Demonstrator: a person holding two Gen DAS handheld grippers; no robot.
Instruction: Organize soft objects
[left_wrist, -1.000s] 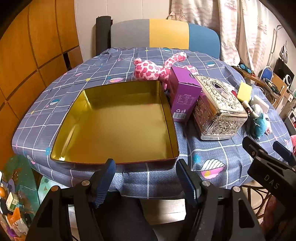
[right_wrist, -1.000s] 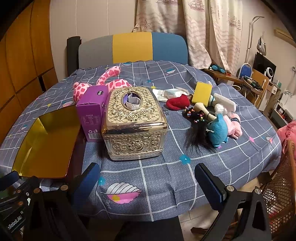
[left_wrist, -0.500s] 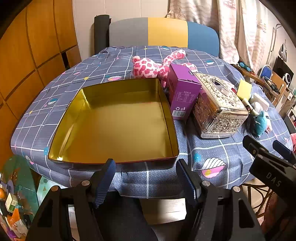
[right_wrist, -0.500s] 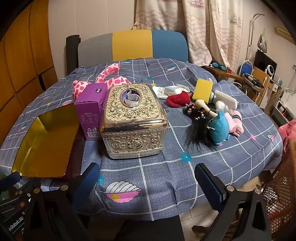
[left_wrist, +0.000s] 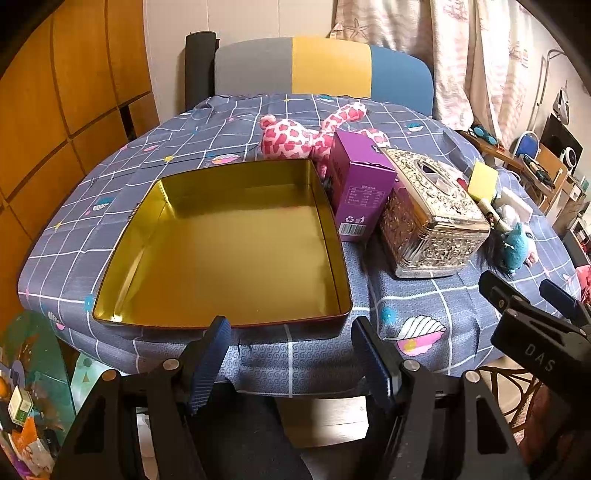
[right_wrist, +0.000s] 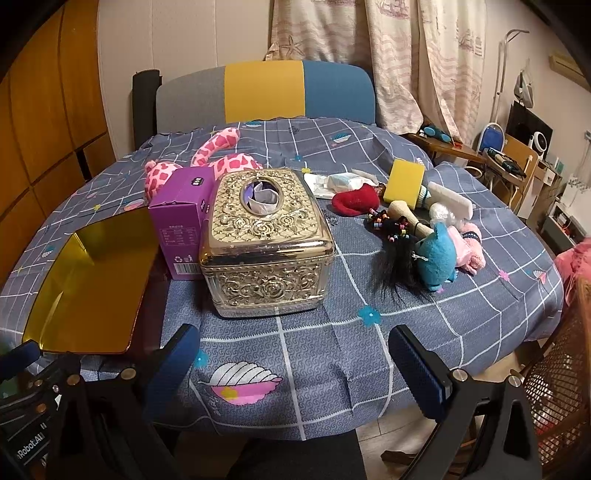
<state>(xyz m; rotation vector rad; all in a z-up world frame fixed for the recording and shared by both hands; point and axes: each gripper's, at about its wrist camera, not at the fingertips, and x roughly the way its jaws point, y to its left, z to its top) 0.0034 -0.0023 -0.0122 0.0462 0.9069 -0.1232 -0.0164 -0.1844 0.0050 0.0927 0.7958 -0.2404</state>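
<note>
An empty gold tin tray (left_wrist: 155, 206) (right_wrist: 55, 291) lies on the left of the blue checked table. A pink spotted plush (left_wrist: 288, 136) (right_wrist: 221, 155) lies behind it. A teal plush (right_wrist: 437, 258) (left_wrist: 517, 247), a pink soft toy (right_wrist: 469, 247), a red soft item (right_wrist: 354, 199) and a yellow sponge (right_wrist: 404, 181) (left_wrist: 482, 181) lie on the right. My left gripper (left_wrist: 291, 362) is open and empty at the near table edge before the tray. My right gripper (right_wrist: 295, 373) is open and empty at the near edge before the tissue box.
A purple carton (left_wrist: 360, 188) (right_wrist: 183, 221) and an ornate silver tissue box (left_wrist: 430, 214) (right_wrist: 266, 240) stand between tray and toys. A black hair piece with beads (right_wrist: 395, 254), a brush (right_wrist: 406, 218) and white packets (right_wrist: 340, 181) lie by the toys. A chair (right_wrist: 266, 92) stands behind.
Both grippers have risen a little and moved slightly toward the table; both stay open and empty. Nothing on the table has moved.
</note>
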